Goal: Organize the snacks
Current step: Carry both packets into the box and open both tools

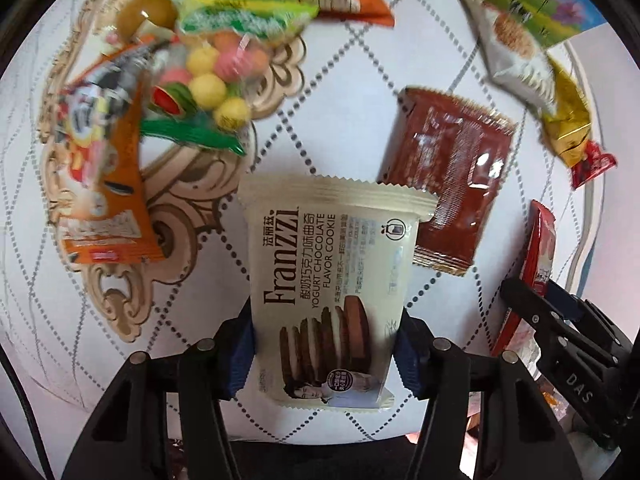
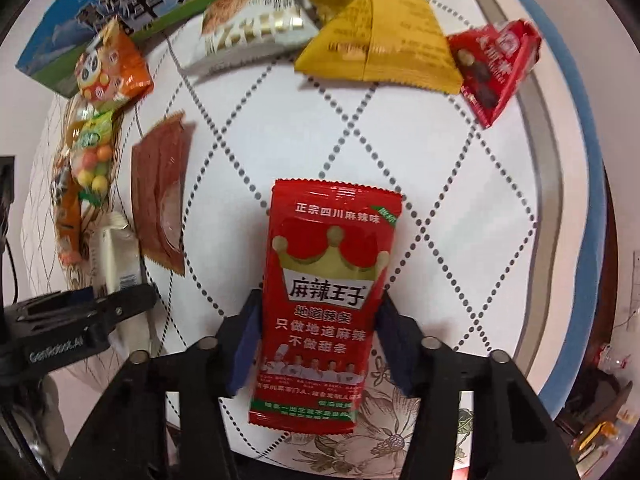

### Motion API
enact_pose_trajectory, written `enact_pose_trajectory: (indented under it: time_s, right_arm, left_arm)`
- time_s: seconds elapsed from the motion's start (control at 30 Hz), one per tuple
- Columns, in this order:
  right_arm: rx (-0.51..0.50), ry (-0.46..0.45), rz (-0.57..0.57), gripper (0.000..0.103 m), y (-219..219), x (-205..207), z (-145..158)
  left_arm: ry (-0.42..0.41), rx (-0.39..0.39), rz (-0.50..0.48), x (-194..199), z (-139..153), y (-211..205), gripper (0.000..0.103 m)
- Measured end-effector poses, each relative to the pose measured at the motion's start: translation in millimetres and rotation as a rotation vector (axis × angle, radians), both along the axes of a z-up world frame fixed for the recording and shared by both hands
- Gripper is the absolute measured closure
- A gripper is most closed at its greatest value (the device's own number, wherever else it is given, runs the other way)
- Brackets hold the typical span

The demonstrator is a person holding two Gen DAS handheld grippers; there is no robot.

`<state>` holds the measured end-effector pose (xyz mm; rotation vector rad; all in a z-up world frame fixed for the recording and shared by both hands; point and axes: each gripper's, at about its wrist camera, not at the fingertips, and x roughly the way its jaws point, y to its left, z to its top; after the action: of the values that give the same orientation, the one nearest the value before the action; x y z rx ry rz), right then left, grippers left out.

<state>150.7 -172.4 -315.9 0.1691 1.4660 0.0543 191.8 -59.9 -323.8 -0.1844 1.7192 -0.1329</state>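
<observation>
My left gripper (image 1: pixel 326 344) is shut on a cream Franzzi chocolate cookie pack (image 1: pixel 332 280), held above the white quilted table. My right gripper (image 2: pixel 316 344) is shut on a red spicy strip packet (image 2: pixel 324 304), also held above the table. The right gripper with its red packet shows at the right edge of the left wrist view (image 1: pixel 560 320). The left gripper with the cream pack shows at the left of the right wrist view (image 2: pixel 80 312).
On the table lie a brown packet (image 1: pixel 452 184), an orange snack pack (image 1: pixel 108 168), a bag of coloured candy balls (image 1: pixel 208 80), a white pack (image 2: pixel 248 36), a yellow pack (image 2: pixel 380 40), a small red pack (image 2: pixel 496 68) and a blue milk box (image 2: pixel 120 12).
</observation>
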Motion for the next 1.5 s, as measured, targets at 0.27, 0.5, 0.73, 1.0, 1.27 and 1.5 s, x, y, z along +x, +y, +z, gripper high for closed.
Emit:
enact_pose_trajectory:
  time_s: [0.27, 0.5, 0.73, 1.0, 1.27, 1.5]
  right_arm:
    - [0.064, -0.082, 0.015, 0.052, -16, -11, 60]
    - [0.140, -0.261, 0.102, 0.052, -25, 52, 169]
    - [0.029, -0.411, 0.187, 0.052, 0, 177, 214]
    - [-0.060, -0.315, 0.217, 0.052, -3, 308, 195]
    - [-0.134, -0.132, 0.241, 0.052, -7, 376, 140]
    - [-0.156, -0.059, 0.218, 0.040, -11, 402, 114]
  left_arm:
    - [-0.092, -0.063, 0.007, -3, 84, 16, 0.047]
    - [-0.235, -0.153, 0.016, 59, 177, 24, 0.046]
    - [-0.415, -0.082, -0.036, 164, 224, 24, 0.046]
    - [-0.428, 0.083, -0.025, 283, 176, 36, 0.046]
    - [-0.291, 0.213, -0.041, 350, 97, 41, 0.046]
    - [-0.212, 0.165, 0.033, 368, 63, 54, 0.043]
